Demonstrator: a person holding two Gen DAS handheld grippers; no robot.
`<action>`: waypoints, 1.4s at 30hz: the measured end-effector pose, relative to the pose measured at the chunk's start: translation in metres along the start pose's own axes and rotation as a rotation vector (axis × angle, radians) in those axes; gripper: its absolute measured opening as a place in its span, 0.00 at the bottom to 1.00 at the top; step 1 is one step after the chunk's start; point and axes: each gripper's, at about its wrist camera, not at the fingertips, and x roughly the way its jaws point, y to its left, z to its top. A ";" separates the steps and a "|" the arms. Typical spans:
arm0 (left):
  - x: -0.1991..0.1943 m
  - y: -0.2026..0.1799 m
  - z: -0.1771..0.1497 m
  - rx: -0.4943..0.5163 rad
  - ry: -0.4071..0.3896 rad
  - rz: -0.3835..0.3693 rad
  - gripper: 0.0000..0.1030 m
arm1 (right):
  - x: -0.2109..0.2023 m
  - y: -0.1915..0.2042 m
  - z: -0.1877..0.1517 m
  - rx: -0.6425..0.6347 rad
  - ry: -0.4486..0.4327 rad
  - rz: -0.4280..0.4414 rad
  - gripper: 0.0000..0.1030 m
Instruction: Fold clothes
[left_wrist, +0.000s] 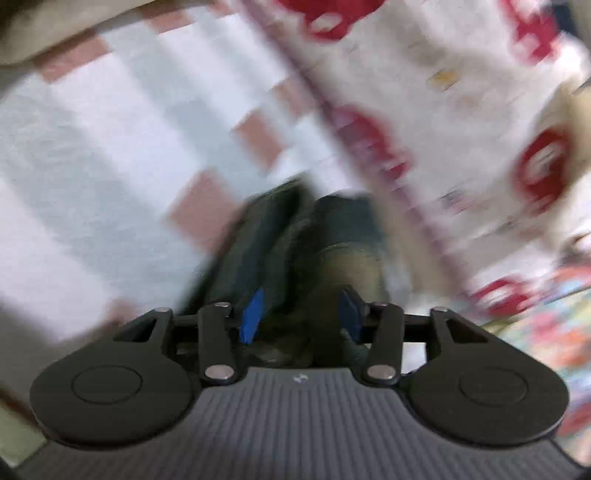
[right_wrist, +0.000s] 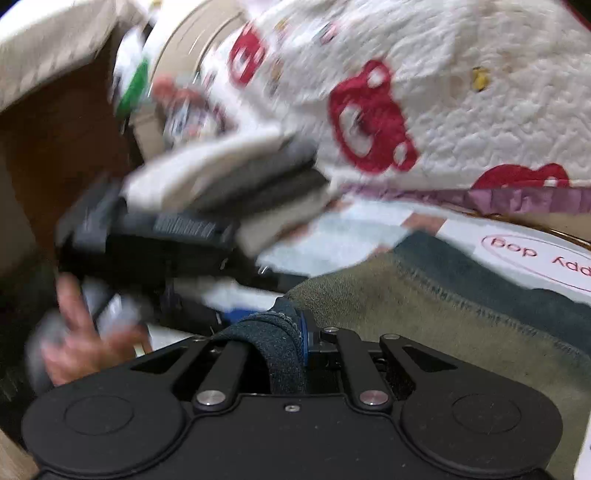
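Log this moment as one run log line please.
step: fold underway | left gripper: holding dark jeans | right gripper: shut on jeans hem | surface: checked sheet | views: motion-blurred

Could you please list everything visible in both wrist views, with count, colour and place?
jeans: one, washed dark denim, held across the bed.
quilt: one, white with red bears, behind the jeans.
sheet: one, white with pink checks, under the jeans.
folded stack: one, white and grey, left in the right view; blurred.
left gripper: black, blue pads, jaws around denim.
right gripper: black, jaws clamping a denim edge.
left hand: one, lower left, blurred.
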 end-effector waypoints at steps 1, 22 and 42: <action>-0.002 -0.003 -0.001 0.051 -0.011 0.074 0.46 | 0.009 0.007 -0.008 -0.044 0.039 -0.011 0.10; 0.006 -0.028 -0.014 0.213 0.003 0.152 0.59 | 0.007 0.072 -0.053 -0.478 0.079 -0.254 0.18; 0.010 -0.051 -0.021 0.308 -0.085 0.091 0.64 | -0.068 0.019 -0.092 -0.528 0.115 -0.397 0.70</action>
